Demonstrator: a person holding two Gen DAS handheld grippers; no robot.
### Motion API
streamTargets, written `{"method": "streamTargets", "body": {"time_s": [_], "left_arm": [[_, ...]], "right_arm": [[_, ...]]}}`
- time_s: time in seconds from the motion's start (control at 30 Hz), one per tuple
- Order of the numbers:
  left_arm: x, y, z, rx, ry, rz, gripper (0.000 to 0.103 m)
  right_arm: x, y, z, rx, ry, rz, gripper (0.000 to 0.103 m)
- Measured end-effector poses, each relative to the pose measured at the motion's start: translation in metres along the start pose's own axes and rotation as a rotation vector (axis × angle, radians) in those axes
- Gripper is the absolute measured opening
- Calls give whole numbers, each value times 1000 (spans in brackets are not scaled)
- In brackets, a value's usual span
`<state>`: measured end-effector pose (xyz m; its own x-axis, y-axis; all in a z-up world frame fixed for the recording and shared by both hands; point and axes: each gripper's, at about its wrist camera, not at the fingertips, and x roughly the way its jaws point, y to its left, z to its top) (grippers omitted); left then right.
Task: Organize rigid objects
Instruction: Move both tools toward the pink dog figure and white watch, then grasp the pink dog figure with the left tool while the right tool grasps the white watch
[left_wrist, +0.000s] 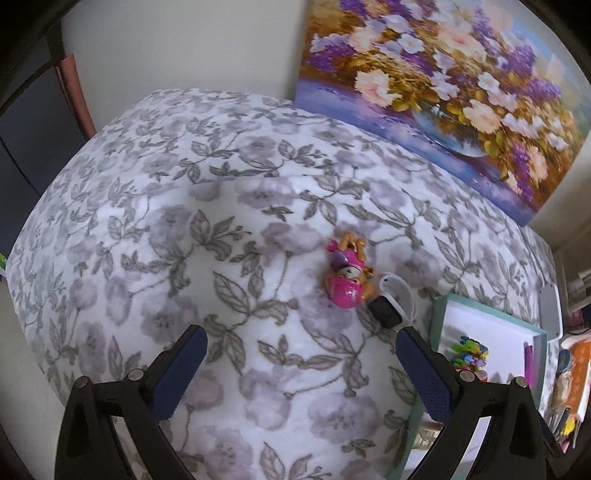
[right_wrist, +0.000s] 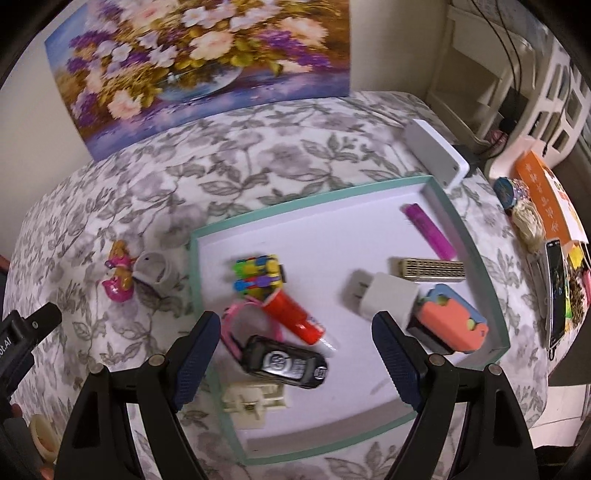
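Note:
A pink and orange toy figure (left_wrist: 347, 273) (right_wrist: 119, 271) lies on the floral bedspread beside a white smartwatch (left_wrist: 391, 301) (right_wrist: 153, 269), both left of a teal-rimmed white tray (right_wrist: 443, 195) (left_wrist: 439, 310). My left gripper (left_wrist: 301, 349) hovers open short of the toy, nothing between its fingers. My right gripper (right_wrist: 293, 332) stands open above the tray, over a black car key fob (right_wrist: 284, 362). In the tray lie a red tube (right_wrist: 295, 314), a colourful block toy (right_wrist: 258, 275), a white charger (right_wrist: 384, 295), a purple lighter (right_wrist: 428, 230), a gold harmonica (right_wrist: 430, 269) and an orange-blue toy (right_wrist: 450, 317).
A flower painting (right_wrist: 207, 62) (left_wrist: 443, 92) leans against the wall behind the bed. A white box (right_wrist: 437, 153) lies past the tray's far corner. A phone (right_wrist: 556, 291) and books sit at the right edge. The other gripper's body (right_wrist: 22, 332) shows at the left.

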<state>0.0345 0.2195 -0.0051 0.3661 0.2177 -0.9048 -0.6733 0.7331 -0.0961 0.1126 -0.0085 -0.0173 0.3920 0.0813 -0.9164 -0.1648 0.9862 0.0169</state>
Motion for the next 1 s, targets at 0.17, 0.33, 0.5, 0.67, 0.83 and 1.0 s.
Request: {"method": "streamTargets", "body": {"time_s": [0.17, 0.33, 0.5, 0.67, 0.83, 1.0], "left_arm": [[5, 13, 6, -7, 16, -8, 103], [12, 29, 17, -18, 22, -2, 103], [28, 46, 28, -64, 46, -3, 103], [53, 48, 40, -87, 87, -65, 103], [78, 42, 52, -115, 142, -166, 103], [101, 28, 60, -70, 177, -201, 102]], "right_arm": [[3, 19, -2, -22, 6, 14, 85], [7, 40, -1, -49, 6, 60, 85], [15, 67, 5, -70, 1, 113, 85], [32, 99, 11, -132, -1, 166, 84], [60, 119, 12, -183, 38, 179, 70], [81, 128, 16, -193, 50, 194, 70]]}}
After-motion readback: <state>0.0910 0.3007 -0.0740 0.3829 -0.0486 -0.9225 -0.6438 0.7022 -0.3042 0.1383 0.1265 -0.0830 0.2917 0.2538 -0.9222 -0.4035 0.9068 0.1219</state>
